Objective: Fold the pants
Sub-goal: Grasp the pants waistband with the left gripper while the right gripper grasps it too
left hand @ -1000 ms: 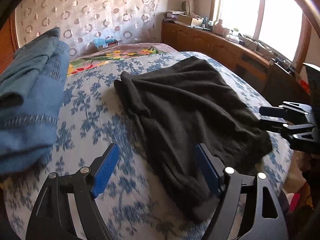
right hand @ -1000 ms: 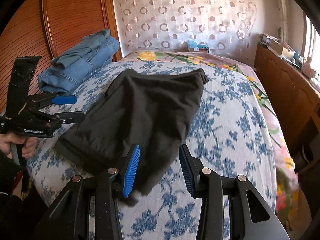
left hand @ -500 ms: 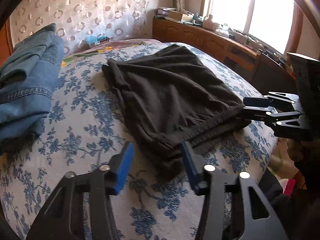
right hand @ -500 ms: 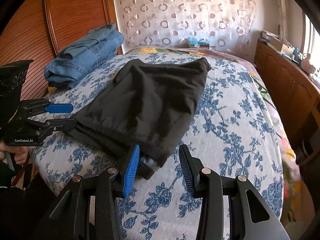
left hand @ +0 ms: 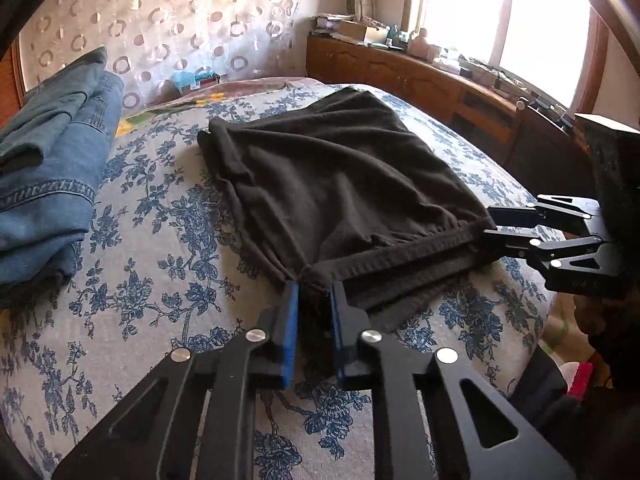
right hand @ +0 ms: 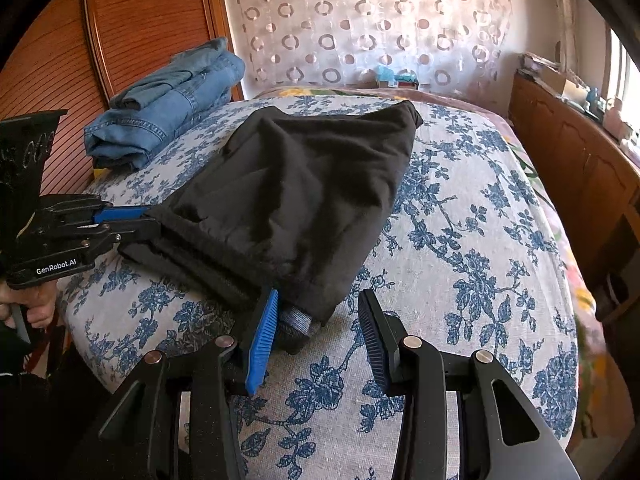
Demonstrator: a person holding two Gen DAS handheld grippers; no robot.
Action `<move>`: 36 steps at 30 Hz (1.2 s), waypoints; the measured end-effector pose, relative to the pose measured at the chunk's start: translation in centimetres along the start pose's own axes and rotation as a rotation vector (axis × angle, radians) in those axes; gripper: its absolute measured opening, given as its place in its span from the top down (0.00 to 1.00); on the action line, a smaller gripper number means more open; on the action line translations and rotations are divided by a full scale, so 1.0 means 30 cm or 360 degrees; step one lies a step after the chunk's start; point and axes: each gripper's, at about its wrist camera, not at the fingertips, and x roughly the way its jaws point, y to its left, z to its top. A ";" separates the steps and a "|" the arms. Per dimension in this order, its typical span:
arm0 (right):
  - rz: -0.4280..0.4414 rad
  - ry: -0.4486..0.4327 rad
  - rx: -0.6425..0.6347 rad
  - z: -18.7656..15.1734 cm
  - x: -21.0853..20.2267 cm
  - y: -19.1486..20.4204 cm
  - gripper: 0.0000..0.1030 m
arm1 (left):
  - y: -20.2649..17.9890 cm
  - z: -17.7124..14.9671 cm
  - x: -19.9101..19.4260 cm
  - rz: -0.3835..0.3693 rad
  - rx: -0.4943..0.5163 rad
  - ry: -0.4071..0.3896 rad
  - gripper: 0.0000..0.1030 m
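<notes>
A bed under a blue-flowered white bedspread fills both views. Folded black fabric pants lie mid-frame. The left gripper is clamped on their waistband corner — the right gripper, spread apart, seemingly just touches the other corner.

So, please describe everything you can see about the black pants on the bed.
The black soft-fabric pants look matte and slightly wrinkled. They lie folded flat on the blue-flowered bedcover, with the ribbed waistband at the near edge of the bed. The left gripper has its jaws closed on one waistband corner. The right gripper is open at the other corner, its blue pad against the cloth.
</notes>
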 end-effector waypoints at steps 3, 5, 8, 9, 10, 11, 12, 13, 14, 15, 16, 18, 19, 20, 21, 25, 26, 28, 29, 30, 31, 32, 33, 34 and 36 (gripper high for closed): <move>0.0007 -0.0013 -0.0001 0.000 0.002 0.000 0.59 | -0.001 0.005 -0.039 -0.0017 -0.0013 -0.0043 0.87; 0.0024 -0.0034 -0.0003 0.000 -0.002 0.001 0.67 | -0.003 0.009 -0.056 -0.0021 -0.0014 -0.0060 0.87; 0.0027 -0.0066 -0.0014 -0.003 -0.016 0.006 0.79 | -0.009 0.003 -0.069 -0.0030 -0.0012 -0.0061 0.87; 0.0028 -0.0078 -0.0019 -0.005 -0.022 0.008 0.86 | -0.010 -0.001 -0.066 -0.0032 -0.0012 -0.0055 0.87; 0.0028 -0.0084 -0.0023 -0.006 -0.025 0.010 0.88 | -0.011 -0.006 -0.063 -0.0035 -0.0010 -0.0046 0.87; 0.0021 -0.0094 -0.0028 -0.009 -0.031 0.011 0.91 | -0.012 -0.009 -0.059 -0.0035 -0.0012 -0.0042 0.87; 0.0021 -0.0099 -0.0033 -0.010 -0.036 0.013 0.94 | -0.010 -0.015 -0.056 -0.0038 -0.0021 -0.0038 0.87; 0.0031 -0.0102 -0.0034 -0.012 -0.043 0.014 0.94 | -0.008 -0.019 -0.054 -0.0038 -0.0028 -0.0035 0.88; 0.0031 -0.0108 -0.0033 -0.015 -0.052 0.014 0.94 | -0.009 -0.025 -0.055 -0.0039 -0.0035 -0.0035 0.88; 0.0028 -0.0116 -0.0032 -0.016 -0.060 0.013 0.94 | -0.010 -0.029 -0.055 -0.0043 -0.0041 -0.0034 0.88; 0.0032 -0.0122 -0.0028 -0.019 -0.069 0.010 0.94 | -0.012 -0.034 -0.056 -0.0048 -0.0044 -0.0033 0.88; 0.0048 -0.0115 -0.0030 -0.026 -0.084 0.007 0.95 | -0.022 -0.045 -0.061 -0.0052 -0.0041 -0.0033 0.88; 0.0048 -0.0112 -0.0034 -0.033 -0.092 0.006 0.95 | -0.027 -0.053 -0.064 -0.0059 -0.0040 -0.0032 0.88; 0.0052 -0.0106 -0.0033 -0.038 -0.096 0.003 0.95 | -0.031 -0.060 -0.064 -0.0063 -0.0040 -0.0029 0.88; 0.0059 -0.0094 -0.0035 -0.044 -0.097 0.003 0.95 | -0.035 -0.068 -0.064 -0.0060 -0.0036 -0.0025 0.88; 0.0083 -0.0031 -0.0046 -0.065 -0.079 0.004 0.95 | -0.033 -0.088 -0.053 -0.0051 -0.0047 -0.0003 0.88; 0.0086 -0.0020 -0.0038 -0.062 -0.074 0.001 0.95 | -0.032 -0.090 -0.051 -0.0052 -0.0050 0.0000 0.88; 0.0094 -0.0017 -0.0014 -0.059 -0.071 -0.005 0.94 | -0.033 -0.089 -0.055 -0.0048 -0.0053 -0.0004 0.88; 0.0103 -0.0023 -0.0001 -0.054 -0.075 -0.008 0.94 | -0.036 -0.088 -0.058 -0.0039 -0.0049 -0.0004 0.88; 0.0112 -0.0031 0.0012 -0.050 -0.080 -0.010 0.94 | -0.040 -0.085 -0.062 -0.0029 -0.0044 -0.0004 0.88; 0.0116 -0.0041 0.0020 -0.044 -0.086 -0.011 0.94 | -0.041 -0.082 -0.066 -0.0029 -0.0043 -0.0006 0.88; 0.0118 -0.0050 0.0023 -0.045 -0.092 -0.013 0.94 | -0.042 -0.079 -0.069 -0.0026 -0.0039 -0.0009 0.88; 0.0119 -0.0060 0.0024 -0.042 -0.100 -0.013 0.93 | -0.045 -0.076 -0.075 -0.0019 -0.0032 -0.0013 0.88; 0.0120 -0.0072 0.0025 -0.039 -0.107 -0.013 0.92 | -0.048 -0.073 -0.080 -0.0007 -0.0020 -0.0016 0.86; 0.0121 -0.0093 0.0032 -0.037 -0.121 -0.013 0.91 | -0.055 -0.066 -0.089 0.0035 0.0005 -0.0027 0.76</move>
